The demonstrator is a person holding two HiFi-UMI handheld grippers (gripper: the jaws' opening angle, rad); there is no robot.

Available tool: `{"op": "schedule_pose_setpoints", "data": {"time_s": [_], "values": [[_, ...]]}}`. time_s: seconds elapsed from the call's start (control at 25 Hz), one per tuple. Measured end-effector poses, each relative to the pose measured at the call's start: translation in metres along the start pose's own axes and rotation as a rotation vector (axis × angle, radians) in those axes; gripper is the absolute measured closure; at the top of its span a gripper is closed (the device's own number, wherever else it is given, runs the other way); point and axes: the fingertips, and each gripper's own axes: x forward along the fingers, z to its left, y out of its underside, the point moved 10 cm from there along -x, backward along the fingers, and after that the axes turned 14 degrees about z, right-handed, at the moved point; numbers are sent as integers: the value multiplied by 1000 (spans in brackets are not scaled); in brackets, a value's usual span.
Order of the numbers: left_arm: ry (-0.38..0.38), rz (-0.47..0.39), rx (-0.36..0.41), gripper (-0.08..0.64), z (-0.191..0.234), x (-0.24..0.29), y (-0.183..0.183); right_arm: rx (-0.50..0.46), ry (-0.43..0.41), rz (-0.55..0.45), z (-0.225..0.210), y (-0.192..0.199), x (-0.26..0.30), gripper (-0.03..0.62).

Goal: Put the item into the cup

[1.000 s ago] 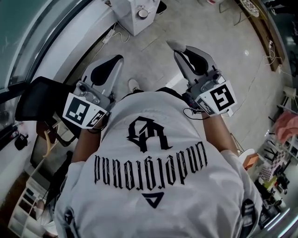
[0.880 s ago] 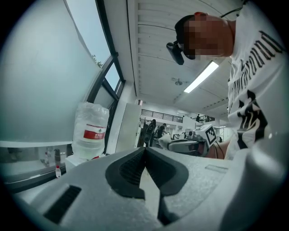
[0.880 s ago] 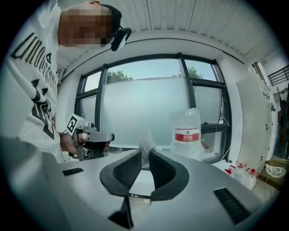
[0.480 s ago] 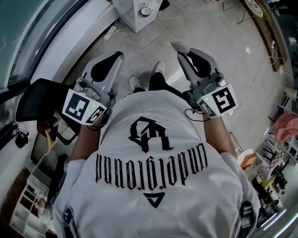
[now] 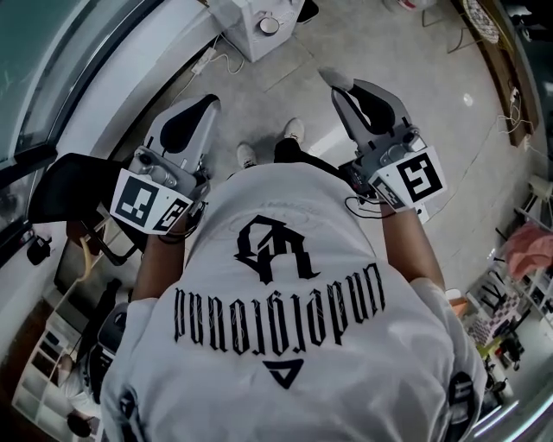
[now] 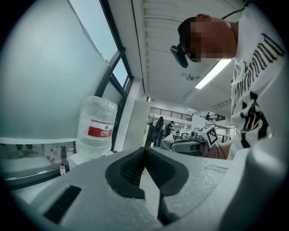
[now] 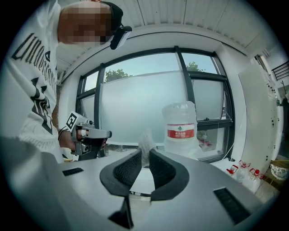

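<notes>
In the head view I look down over a white printed shirt at both grippers, held out above a grey floor. My right gripper is shut on a small crumpled whitish item. In the right gripper view that item sticks up between the dark pads. My left gripper is shut with nothing in it, and its pads meet at the tip. A small round white vessel stands on a white box far ahead; I cannot tell whether it is the cup.
A black chair stands close on the left, by a glass wall. A big water bottle sits by the window. Cables trail on the floor. Cluttered shelves fill the right edge. The person's shoes show between the grippers.
Both grippers have spread slightly apart, the left drifting left and the right moving right and up. The person's second shoe has come into view. Both grips are unchanged.
</notes>
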Motion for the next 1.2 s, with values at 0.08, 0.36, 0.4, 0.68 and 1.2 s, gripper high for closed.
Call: {"op": "schedule_pose_setpoints", "data": {"time_s": [0.08,0.36,0.4,0.68,1.2], "values": [[-10,-1,1,545,-2,12,-5,-5,-10,-2,-16,-1,0,535],[-55,6,8,545,-11,59,-22,-7,-41,-21,-79,2,-7,535],[-62,7,8,545,-13,65,-24,3,-49,-24,-87,3,-8,535],[-109,13,35,545,-33,100,-34,11,-107,-45,-127,8,-19,535],[-100,19,-21,545,-1,128,-27,-9,-137,22,-145,5,15,535]]}}
